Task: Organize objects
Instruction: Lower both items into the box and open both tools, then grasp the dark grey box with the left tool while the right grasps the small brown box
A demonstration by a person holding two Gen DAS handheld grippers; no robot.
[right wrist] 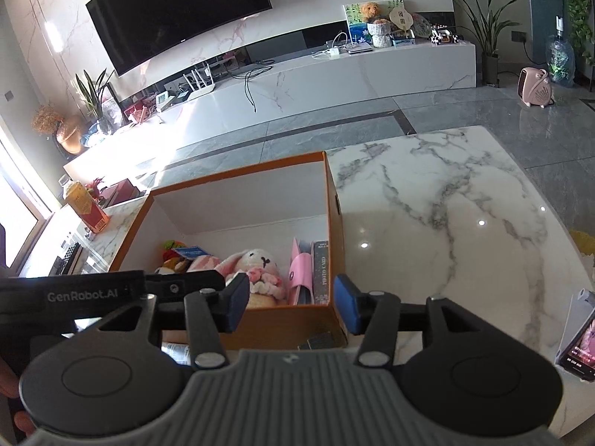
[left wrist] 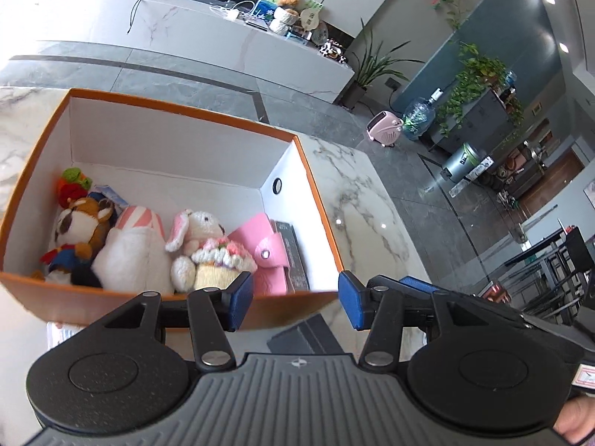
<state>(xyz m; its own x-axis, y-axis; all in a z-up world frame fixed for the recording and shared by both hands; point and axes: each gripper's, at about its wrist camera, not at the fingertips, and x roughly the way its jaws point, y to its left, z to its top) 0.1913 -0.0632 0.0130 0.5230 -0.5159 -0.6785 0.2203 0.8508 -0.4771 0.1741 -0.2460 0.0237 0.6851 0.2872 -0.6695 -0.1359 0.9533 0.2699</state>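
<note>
An orange box (left wrist: 319, 200) with a white inside stands on the marble table (left wrist: 357, 193). In it lie a brown-and-white plush dog (left wrist: 80, 223), a pink-and-white plush (left wrist: 130, 249), a white bunny (left wrist: 200, 226) with a crochet cupcake (left wrist: 219, 260), a pink wallet (left wrist: 267, 252) and a grey photo-card case (left wrist: 293, 256). My left gripper (left wrist: 295, 304) hangs open over the box's near wall, nothing between its blue pads. The right wrist view shows the same box (right wrist: 331, 193), bunny (right wrist: 256, 260) and wallet (right wrist: 303, 275). My right gripper (right wrist: 292, 308) stands open and empty at the near right corner.
A small dark case (left wrist: 301, 334) lies on the table before the box. In the right wrist view, the left tool's black housing (right wrist: 85, 293) crosses on the left. A phone on a stand (right wrist: 580, 342) sits at the right edge, and a bottle (right wrist: 87, 208) stands left of the box.
</note>
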